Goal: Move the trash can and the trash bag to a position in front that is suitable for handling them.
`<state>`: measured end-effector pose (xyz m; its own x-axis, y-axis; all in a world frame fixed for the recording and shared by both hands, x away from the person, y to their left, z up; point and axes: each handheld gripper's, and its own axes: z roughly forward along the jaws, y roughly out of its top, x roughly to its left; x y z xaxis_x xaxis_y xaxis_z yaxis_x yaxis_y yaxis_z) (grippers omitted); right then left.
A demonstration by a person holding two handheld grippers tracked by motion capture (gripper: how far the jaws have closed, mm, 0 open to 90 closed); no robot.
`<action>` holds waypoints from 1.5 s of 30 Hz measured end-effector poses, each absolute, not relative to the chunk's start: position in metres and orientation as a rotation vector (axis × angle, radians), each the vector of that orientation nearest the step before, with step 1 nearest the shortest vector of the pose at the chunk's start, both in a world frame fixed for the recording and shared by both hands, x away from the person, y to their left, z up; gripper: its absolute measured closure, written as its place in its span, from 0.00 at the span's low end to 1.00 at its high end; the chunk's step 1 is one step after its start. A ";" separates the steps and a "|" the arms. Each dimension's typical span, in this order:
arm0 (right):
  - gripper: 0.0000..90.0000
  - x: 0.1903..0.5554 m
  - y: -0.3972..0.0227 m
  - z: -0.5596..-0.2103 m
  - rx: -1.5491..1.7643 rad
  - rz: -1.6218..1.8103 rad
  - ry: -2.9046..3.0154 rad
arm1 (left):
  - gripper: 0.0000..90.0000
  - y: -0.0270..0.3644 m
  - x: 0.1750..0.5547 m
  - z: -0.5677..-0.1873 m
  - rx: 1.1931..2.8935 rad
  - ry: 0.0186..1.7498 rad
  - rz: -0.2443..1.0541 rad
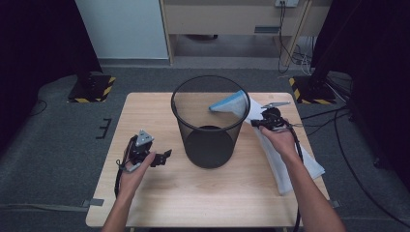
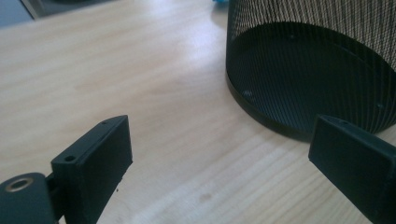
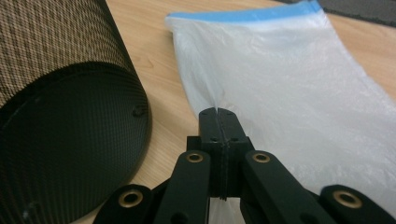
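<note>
A black mesh wastebasket (image 1: 210, 121) stands upright in the middle of the wooden table (image 1: 150, 111). A white plastic bag (image 1: 290, 162) with a blue band (image 1: 231, 103) at its top lies to the right of it, its blue end lifted against the basket's rim. My right gripper (image 1: 256, 122) is shut on the bag; in the right gripper view the closed jaws (image 3: 218, 112) pinch the film of the bag (image 3: 289, 74) beside the basket (image 3: 70, 116). My left gripper (image 1: 167, 155) stands open left of the basket, with nothing between its jaws (image 2: 219, 140) and the basket's base (image 2: 303, 70) just ahead.
The bag's tail runs down to the table's right front edge. Grey carpet surrounds the table, with cables (image 1: 338, 125) on the floor to the right and yellow-black striped stand feet (image 1: 92, 87) behind the table's far corners.
</note>
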<state>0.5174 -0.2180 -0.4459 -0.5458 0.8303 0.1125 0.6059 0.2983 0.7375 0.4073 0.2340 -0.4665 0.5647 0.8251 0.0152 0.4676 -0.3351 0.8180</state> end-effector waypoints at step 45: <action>1.00 0.554 -0.202 -0.327 1.196 1.148 2.267 | 0.06 0.269 0.475 -0.365 1.881 0.995 0.606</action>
<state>0.5544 -0.2016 -0.3265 -0.5924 0.8022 0.0742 0.5348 0.3227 0.7810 0.4749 0.2693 -0.3648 0.5569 0.8305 0.0123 0.3918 -0.2758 0.8777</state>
